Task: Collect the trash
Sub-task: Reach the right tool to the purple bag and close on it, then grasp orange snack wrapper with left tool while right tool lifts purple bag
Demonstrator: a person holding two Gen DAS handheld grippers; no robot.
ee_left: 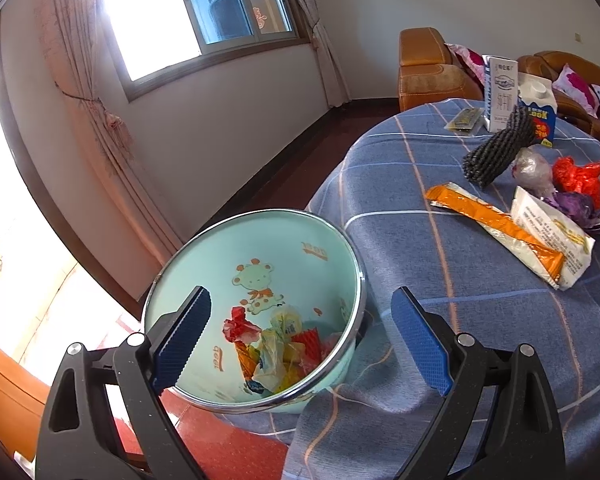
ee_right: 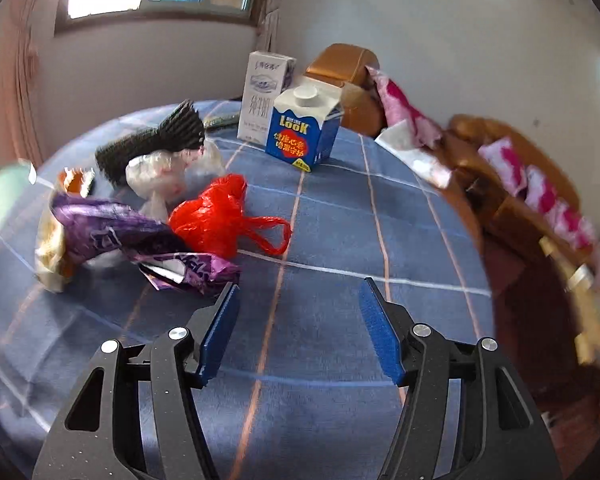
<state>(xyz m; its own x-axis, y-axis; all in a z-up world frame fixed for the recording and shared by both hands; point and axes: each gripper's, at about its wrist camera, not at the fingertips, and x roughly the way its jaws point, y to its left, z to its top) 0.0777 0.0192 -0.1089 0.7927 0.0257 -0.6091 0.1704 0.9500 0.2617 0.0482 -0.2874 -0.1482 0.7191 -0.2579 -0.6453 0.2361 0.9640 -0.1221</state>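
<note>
Below my left claw (ee_left: 300,336), spread wide and holding nothing, sits the bin (ee_left: 204,248) at the counter's (ee_left: 440,300) edge, wrappers already inside. An orange wrapper (ee_left: 492,220) lies off to the right, its long axis running away toward the upper left.

Ahead of my right claw (ee_right: 298,332), also spread and empty, the purple wrapper (ee_right: 140,236) lies just up-left of the left finger, the red bag (ee_right: 220,216) behind it. I judge the right claw nearer to both.
</note>
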